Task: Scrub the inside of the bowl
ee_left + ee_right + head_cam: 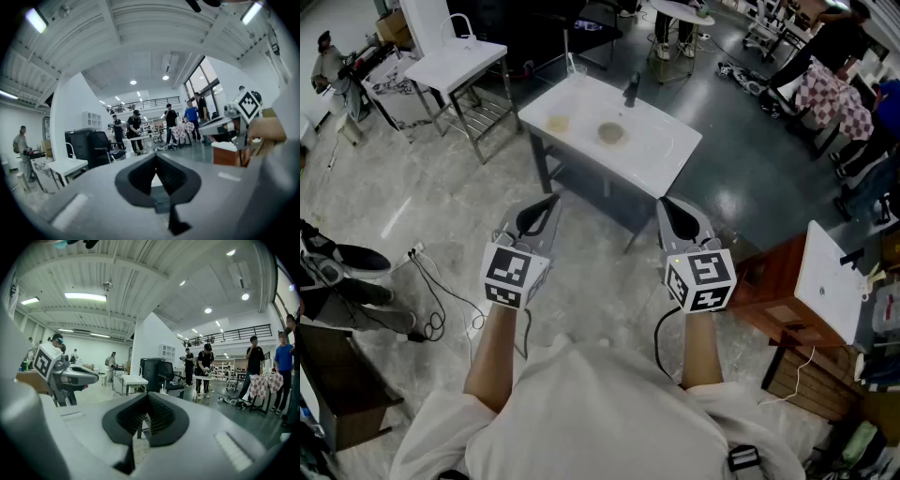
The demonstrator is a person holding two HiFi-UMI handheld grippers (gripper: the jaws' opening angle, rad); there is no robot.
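Observation:
In the head view a small round bowl sits near the middle of a white table ahead of me. A pale yellow flat item lies to its left, and a dark upright bottle stands behind it. My left gripper and right gripper are held side by side over the floor, short of the table's near edge. Both are shut with nothing between the jaws. The left gripper view shows its jaws closed together, and the right gripper view shows the same. Neither gripper touches the bowl.
A second white table stands at the back left. To the right is a wooden cabinet with a white board leaning beside it. A cable trails over the floor at left, near a person's shoe. People stand at the far right.

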